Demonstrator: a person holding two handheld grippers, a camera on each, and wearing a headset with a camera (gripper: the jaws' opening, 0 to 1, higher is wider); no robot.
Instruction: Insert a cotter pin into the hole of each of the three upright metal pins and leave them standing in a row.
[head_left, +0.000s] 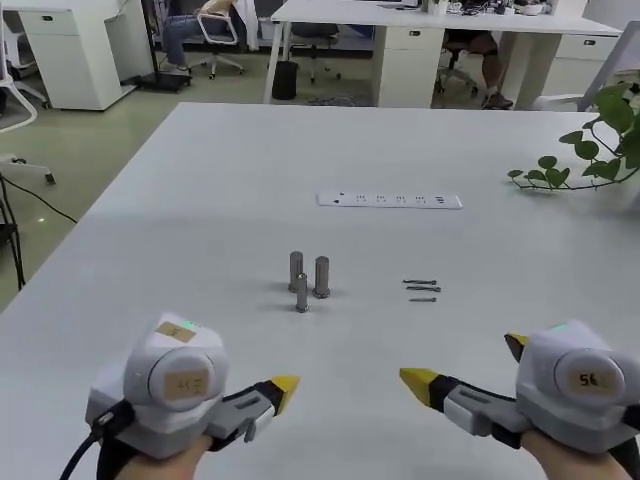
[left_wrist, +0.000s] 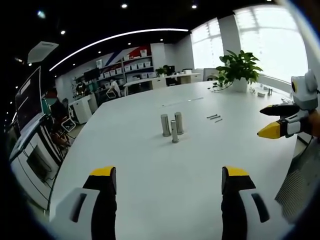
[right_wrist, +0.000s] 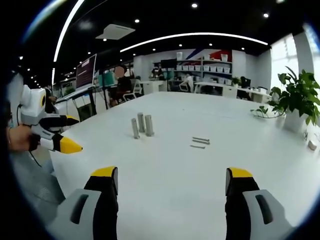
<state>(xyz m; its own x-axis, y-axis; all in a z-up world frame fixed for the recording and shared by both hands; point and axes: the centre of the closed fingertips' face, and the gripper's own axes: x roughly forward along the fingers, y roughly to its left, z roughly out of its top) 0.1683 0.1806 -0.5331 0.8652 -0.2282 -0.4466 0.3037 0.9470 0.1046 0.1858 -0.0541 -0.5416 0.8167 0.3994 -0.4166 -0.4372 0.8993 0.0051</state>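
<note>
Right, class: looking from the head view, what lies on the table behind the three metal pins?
A white power strip lies flat beyond the pins, apart from them. The pins cover none of it.

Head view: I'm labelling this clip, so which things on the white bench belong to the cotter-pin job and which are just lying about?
Job: three upright grey metal cylinder pins; three thin grey metal cotter pins lying right of them.
Lying about: long white power strip; green leafy plant.
</note>
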